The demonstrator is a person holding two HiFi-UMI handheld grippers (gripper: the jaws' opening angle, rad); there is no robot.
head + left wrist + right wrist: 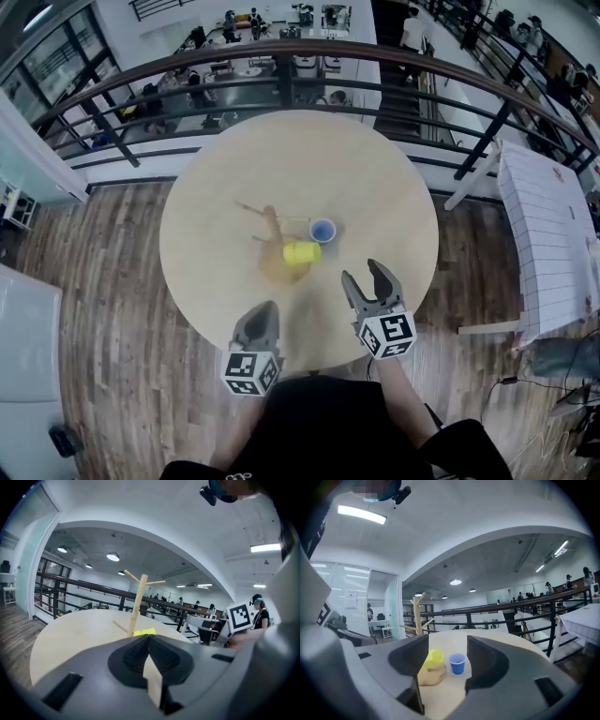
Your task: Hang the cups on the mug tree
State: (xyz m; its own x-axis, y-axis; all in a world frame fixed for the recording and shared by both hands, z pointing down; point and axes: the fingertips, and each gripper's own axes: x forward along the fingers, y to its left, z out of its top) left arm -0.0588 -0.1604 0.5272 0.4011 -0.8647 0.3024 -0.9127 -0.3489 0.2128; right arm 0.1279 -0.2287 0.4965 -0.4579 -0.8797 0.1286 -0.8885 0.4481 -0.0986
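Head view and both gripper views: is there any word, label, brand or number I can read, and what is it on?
No readable text anywhere.
Yellow plastic cup, blue plastic cup: no print visible.
Black-and-white marker cubes: square patterns only, no letters.
White gridded sheet: too small to read.
White notice on glass wall: blurred.

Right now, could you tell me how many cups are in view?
2. A yellow cup sits tilted on its side at the mug tree, over its base; a blue cup stands upright on the table beside it. None seems hidden.
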